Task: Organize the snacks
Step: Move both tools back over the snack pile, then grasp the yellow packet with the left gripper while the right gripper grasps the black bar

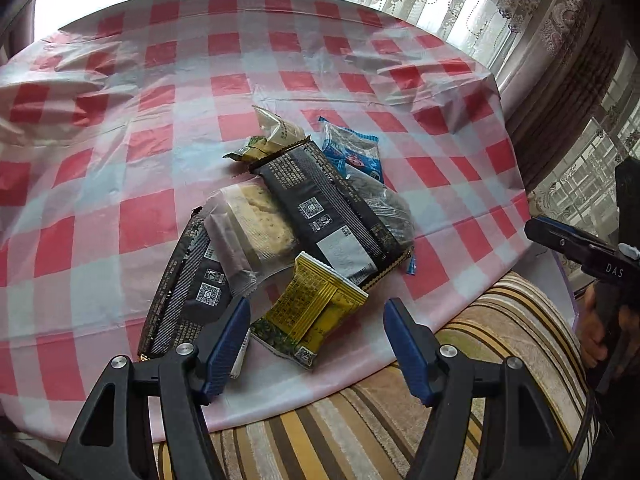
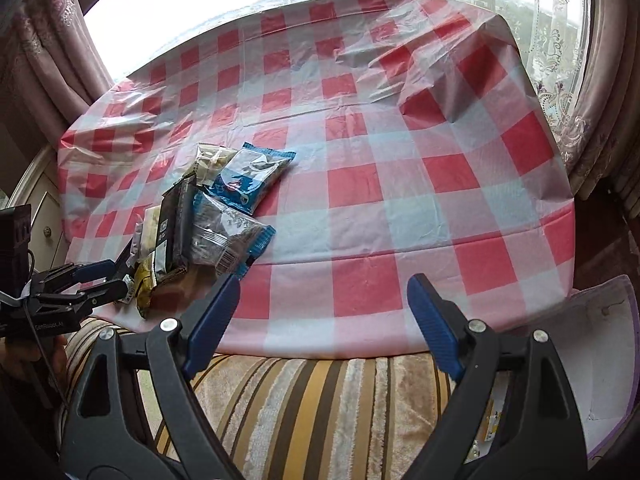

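A pile of snack packets lies near the front edge of the red-and-white checked tablecloth. It holds a yellow packet, a long black packet, a second black packet, a clear packet with pale cake and a blue packet. My left gripper hovers open just above the yellow packet, its pads not touching it. The right gripper is open and empty over bare cloth, right of the pile. Each gripper shows at the edge of the other's view: the left gripper, the right gripper.
A striped cushion lies against the table's front edge, under both grippers. A white box with a purple rim sits at the right. Curtains and a bright window close off the far side. A pale cabinet stands left.
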A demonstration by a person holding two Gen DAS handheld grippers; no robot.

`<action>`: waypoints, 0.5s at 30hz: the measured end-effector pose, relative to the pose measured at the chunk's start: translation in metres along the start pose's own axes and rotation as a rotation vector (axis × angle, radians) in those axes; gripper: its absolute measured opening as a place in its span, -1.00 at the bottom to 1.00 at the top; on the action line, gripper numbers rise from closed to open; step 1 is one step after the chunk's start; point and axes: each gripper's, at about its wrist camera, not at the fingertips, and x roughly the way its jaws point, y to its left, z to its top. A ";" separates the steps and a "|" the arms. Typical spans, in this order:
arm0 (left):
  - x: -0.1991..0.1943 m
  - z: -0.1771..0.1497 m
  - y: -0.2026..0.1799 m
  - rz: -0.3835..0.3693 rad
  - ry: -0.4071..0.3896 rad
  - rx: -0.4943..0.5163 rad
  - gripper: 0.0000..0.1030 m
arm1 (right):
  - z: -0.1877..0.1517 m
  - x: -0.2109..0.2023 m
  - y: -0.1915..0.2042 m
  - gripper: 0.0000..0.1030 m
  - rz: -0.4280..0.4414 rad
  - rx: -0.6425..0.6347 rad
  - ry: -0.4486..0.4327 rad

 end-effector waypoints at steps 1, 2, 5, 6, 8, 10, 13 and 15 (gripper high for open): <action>0.003 -0.001 0.001 -0.006 0.012 0.016 0.35 | 0.001 0.002 0.004 0.70 0.001 -0.008 0.005; 0.006 -0.001 0.001 -0.017 0.023 0.026 0.35 | 0.002 0.005 0.008 0.70 0.000 -0.015 0.011; 0.014 0.000 0.000 -0.042 0.051 0.058 0.35 | 0.005 0.012 0.021 0.70 0.007 -0.036 0.023; 0.017 0.000 -0.001 -0.041 0.059 0.075 0.35 | 0.007 0.014 0.026 0.70 0.009 -0.043 0.025; 0.022 0.001 -0.002 -0.030 0.069 0.108 0.35 | 0.009 0.017 0.035 0.70 0.014 -0.060 0.029; 0.026 0.003 -0.002 -0.026 0.078 0.137 0.35 | 0.011 0.020 0.044 0.70 0.016 -0.078 0.031; 0.032 0.004 0.000 -0.042 0.091 0.158 0.35 | 0.015 0.026 0.055 0.70 0.019 -0.099 0.036; 0.035 0.005 0.001 -0.057 0.096 0.177 0.35 | 0.018 0.029 0.063 0.70 0.022 -0.111 0.038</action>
